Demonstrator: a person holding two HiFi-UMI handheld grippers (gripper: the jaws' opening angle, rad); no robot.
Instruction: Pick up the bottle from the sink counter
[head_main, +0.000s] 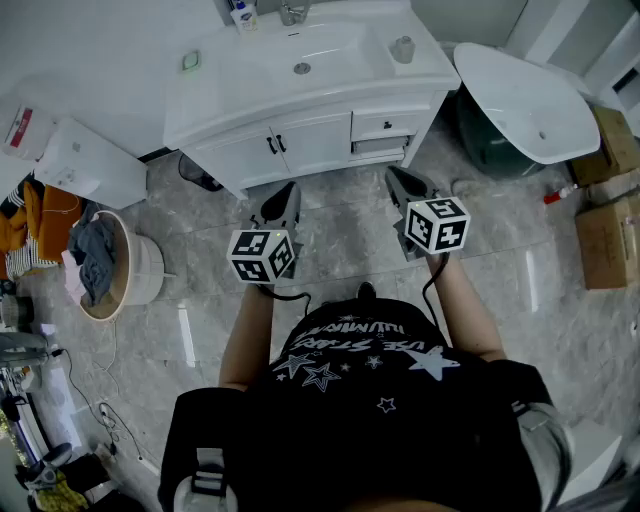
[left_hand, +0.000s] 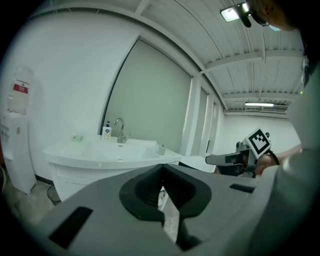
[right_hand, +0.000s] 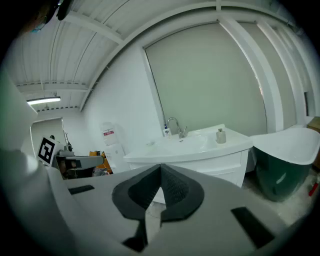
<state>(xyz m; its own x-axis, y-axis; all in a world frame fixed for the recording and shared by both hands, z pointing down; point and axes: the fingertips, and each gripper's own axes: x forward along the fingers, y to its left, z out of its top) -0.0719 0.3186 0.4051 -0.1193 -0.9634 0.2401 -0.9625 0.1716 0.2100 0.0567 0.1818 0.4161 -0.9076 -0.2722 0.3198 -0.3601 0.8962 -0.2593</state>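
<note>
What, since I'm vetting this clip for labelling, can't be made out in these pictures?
- Bottle: in the head view its top is cut off by the upper edge, and its label is too small to read in any view.
- Faucet: in the head view it is cut off by the same edge.
- Small container on the sink counter: too small to identify.

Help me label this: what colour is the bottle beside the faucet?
The bottle is white with a blue label, clearest in the head view.

Open floor (head_main: 340, 215) up to sink counter (head_main: 330, 135); tap (head_main: 292, 12) at its rear edge, tub (head_main: 520, 105) near on rt.
</note>
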